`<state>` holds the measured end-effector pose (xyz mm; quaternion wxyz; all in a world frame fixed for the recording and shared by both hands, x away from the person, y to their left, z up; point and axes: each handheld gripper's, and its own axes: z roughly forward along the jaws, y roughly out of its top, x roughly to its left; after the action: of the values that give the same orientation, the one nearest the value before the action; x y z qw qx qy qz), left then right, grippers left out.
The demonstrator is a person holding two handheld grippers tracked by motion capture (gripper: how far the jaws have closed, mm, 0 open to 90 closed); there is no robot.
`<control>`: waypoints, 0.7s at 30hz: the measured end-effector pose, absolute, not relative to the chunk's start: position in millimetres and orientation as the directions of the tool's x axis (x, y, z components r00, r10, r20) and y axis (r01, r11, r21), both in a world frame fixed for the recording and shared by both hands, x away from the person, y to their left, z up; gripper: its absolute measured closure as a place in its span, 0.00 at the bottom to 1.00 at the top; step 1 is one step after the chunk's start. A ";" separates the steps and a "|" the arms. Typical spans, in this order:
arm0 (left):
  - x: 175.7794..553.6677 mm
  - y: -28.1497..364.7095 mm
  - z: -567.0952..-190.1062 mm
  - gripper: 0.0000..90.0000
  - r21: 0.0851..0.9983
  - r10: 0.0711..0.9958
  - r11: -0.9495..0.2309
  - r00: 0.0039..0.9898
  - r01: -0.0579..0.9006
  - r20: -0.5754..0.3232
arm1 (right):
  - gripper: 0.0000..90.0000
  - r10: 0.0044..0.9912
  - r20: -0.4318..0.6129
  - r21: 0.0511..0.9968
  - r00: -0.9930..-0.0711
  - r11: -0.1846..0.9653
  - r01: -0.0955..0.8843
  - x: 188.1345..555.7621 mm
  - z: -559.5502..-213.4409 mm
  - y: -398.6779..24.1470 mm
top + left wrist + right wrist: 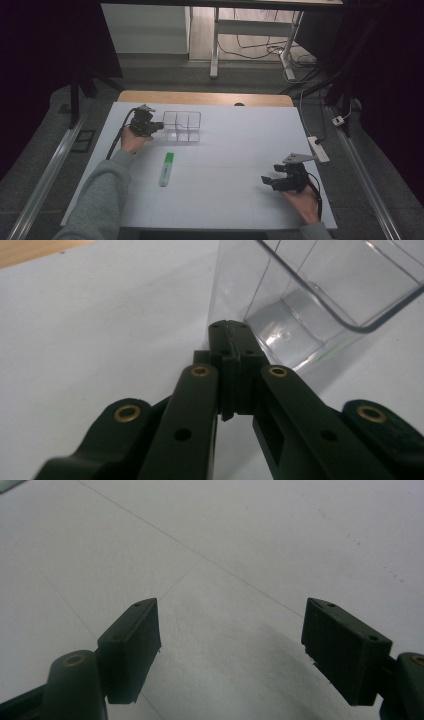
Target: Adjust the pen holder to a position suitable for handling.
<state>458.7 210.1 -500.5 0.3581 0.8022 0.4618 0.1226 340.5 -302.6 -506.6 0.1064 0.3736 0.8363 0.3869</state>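
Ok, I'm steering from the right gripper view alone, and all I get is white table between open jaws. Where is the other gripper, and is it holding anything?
Observer: The left gripper is at the far left of the table, with its jaws shut on the near wall of a clear box that has dividers inside.
Operator: Is there anything loose that I could pick up?
Observer: Yes, a green marker lies flat on the table, nearer the person than the box and well to the left of your right gripper.
Operator: Is anything in the box?
Observer: Its compartments look empty from above.
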 end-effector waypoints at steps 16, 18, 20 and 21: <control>463.1 173.3 -496.6 0.99 0.684 0.790 -0.365 0.599 0.631 -0.131 | 0.25 0.708 0.113 0.726 -0.697 0.420 0.544 340.4 -506.6 -303.0; 462.8 169.3 -496.9 0.99 0.685 0.786 -0.366 0.603 0.630 -0.134 | 0.25 0.708 0.114 0.726 -0.697 0.419 0.545 340.4 -506.6 -303.2; 463.0 164.9 -497.2 0.99 0.684 0.781 -0.371 0.609 0.629 -0.136 | 0.25 0.708 0.113 0.726 -0.697 0.420 0.545 340.3 -506.6 -303.1; 463.2 163.8 -497.2 0.99 0.683 0.780 -0.375 0.612 0.627 -0.134 | 0.25 0.708 0.113 0.725 -0.697 0.420 0.545 340.2 -506.6 -303.0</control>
<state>463.2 163.8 -497.2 0.3600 0.8223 0.4278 0.1059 340.2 -303.0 -506.6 0.1056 0.3749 0.8360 0.3866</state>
